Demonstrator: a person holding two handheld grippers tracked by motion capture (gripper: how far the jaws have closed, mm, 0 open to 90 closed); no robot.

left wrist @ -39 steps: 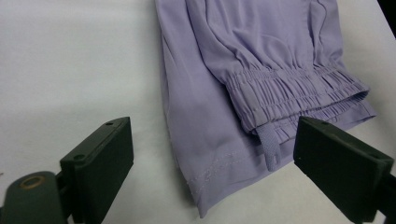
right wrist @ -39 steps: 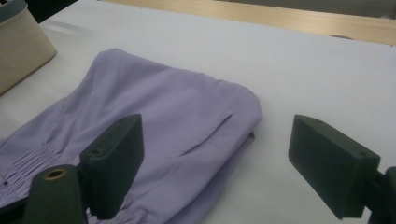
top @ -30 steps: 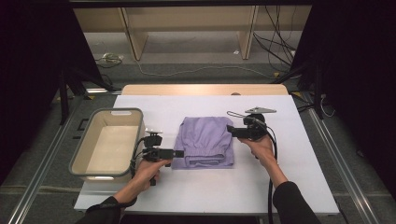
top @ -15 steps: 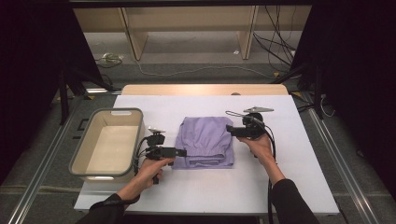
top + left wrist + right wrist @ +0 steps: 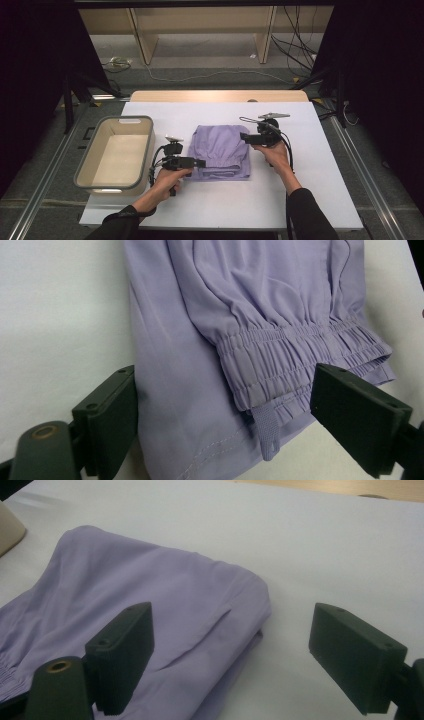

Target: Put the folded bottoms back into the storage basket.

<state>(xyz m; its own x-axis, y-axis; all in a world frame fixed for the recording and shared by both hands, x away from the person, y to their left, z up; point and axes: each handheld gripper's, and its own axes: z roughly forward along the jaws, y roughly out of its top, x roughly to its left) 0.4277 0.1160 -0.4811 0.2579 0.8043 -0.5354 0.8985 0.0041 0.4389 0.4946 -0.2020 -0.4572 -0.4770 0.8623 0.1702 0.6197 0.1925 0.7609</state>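
Note:
A folded lavender garment lies in the middle of the white table. My left gripper is at the garment's near left corner. In the left gripper view it stands open, its jaws either side of the elastic waistband and a small fabric loop. My right gripper is at the garment's right edge. It stands open over the folded edge of the cloth, with one jaw above the fabric and the other above bare table. Neither gripper holds anything.
A beige bin with a grey rim stands empty at the table's left side, close to my left hand. A wooden strip runs along the far edge of the table. Cables lie on the floor beyond.
My left gripper has edged right, closer onto the garment's corner. The right gripper has hardly moved.

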